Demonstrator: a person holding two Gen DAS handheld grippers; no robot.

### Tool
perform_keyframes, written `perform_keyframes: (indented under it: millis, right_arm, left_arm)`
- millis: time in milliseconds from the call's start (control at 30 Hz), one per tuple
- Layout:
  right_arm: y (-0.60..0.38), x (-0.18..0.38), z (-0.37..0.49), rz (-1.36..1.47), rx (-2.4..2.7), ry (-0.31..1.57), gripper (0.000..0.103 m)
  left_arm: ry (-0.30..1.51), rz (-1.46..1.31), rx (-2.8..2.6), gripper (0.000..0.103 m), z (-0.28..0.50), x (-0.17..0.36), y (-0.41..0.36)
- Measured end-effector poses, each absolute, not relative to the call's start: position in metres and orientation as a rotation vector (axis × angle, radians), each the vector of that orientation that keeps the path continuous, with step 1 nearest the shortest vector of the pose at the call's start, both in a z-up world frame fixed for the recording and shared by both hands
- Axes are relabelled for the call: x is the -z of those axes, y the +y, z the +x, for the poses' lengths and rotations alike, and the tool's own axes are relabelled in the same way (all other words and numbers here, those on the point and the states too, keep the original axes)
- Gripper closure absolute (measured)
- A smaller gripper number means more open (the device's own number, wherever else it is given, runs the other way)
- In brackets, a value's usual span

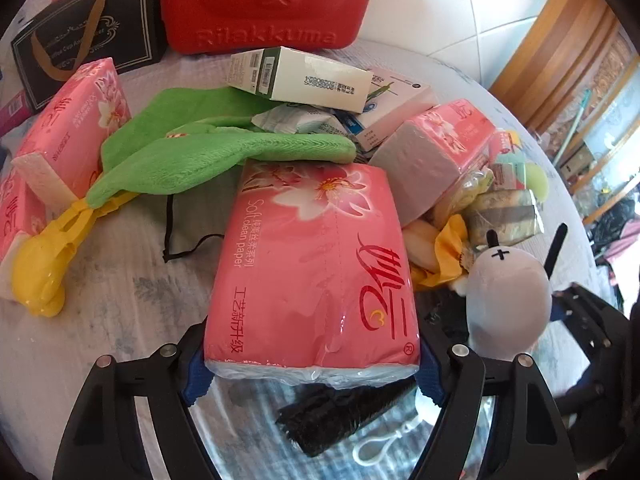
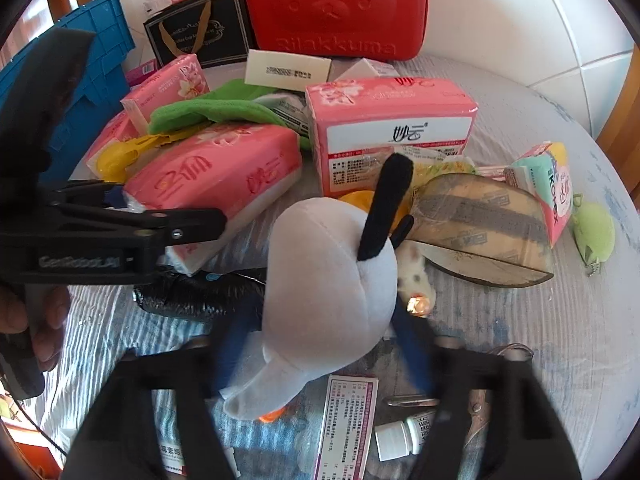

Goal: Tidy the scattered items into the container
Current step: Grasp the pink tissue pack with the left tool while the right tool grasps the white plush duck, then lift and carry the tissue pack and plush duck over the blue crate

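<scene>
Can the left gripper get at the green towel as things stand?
Probably not directly: the left gripper has its fingers clamped on the pink tissue pack, and that pack lies between it and the green towel. It would have to drop the pack first.

i count four pink tissue packs (image 2: 212, 172), one white plush toy (image 2: 328, 300), one green cloth (image 1: 224, 152), one red case (image 2: 336, 8).

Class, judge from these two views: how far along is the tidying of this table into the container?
Done: nothing visibly; the blue crate shows no contents from here. In hand: left gripper clamps a pink tissue pack; right gripper straddles the white plush toy. Left: green cloth, yellow clip, boxes, other packs.
</scene>
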State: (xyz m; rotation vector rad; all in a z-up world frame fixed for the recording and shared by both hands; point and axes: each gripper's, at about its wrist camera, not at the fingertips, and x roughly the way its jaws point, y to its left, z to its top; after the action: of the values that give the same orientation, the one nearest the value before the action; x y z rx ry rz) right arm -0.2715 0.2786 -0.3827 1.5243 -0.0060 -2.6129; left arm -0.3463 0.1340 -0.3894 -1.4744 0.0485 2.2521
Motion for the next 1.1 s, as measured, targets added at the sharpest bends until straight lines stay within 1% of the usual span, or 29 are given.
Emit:
perform_keyframes:
  millis: [100, 233, 433, 600, 833, 1100]
  right_arm:
    - [0.283, 0.382, -0.273, 1.526, 2.606, -0.059, 0.054]
    - [0.287, 0.377, -0.271, 1.522, 2.614, -0.082, 0.056]
    - [0.286, 0.358, -0.265, 1.497, 2.645, -0.07, 0.056]
    - [0.283, 0.337, -0.254, 1.484, 2.673, -0.033, 0.056]
    - [0.273, 0.287, -0.226, 1.439, 2.739, -0.027, 0.056]
    - [0.248, 0.205, -0.176, 1.334, 2.837, -0.027, 0.056]
  left_arm:
    - [0.032, -1.449, -2.249, 0.025, -0.343, 0.386, 0.13]
    - [0.032, -1.419, -2.251, 0.025, -0.335, 0.378, 0.128]
    - [0.024, -1.397, -2.263, 0.025, -0.326, 0.363, 0.126]
    - [0.07, -1.35, -2.285, 0.025, -0.311, 0.344, 0.127]
    - [0.1, -1.257, -2.342, 0.025, -0.282, 0.287, 0.117]
    - [0.129, -1.156, -2.406, 0.025, -0.233, 0.205, 0.089]
